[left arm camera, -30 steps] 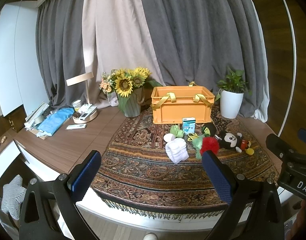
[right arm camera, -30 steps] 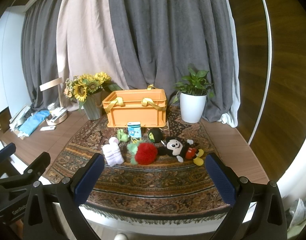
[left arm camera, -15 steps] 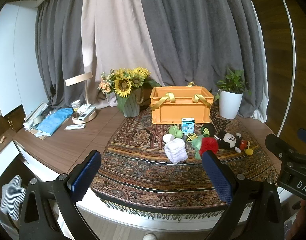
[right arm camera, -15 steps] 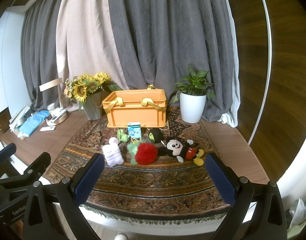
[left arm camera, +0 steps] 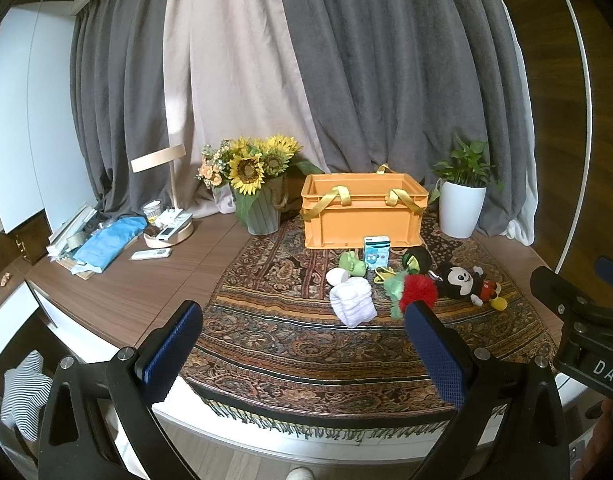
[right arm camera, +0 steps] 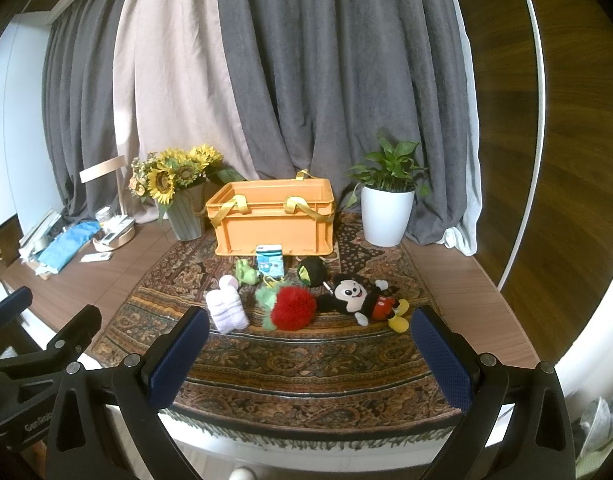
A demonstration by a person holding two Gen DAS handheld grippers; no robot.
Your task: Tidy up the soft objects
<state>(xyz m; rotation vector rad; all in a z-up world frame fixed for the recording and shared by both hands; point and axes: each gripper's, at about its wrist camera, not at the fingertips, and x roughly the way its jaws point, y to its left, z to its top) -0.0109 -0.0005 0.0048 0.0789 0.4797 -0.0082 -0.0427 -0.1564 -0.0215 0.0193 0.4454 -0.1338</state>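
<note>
An orange crate with yellow straps stands at the back of a patterned rug. In front of it lie soft toys: a white plush, a red and green plush, a Mickey Mouse doll, a small green plush, a dark round plush and a small blue-and-white box. My left gripper and right gripper are open and empty, held near the table's front edge, well short of the toys.
A sunflower vase stands left of the crate, a white potted plant right of it. A lamp with a tray base, a remote and blue cloth lie on the wooden table at left. Curtains hang behind.
Both views have shifted only slightly; the toys and crate have not moved and both grippers stay open.
</note>
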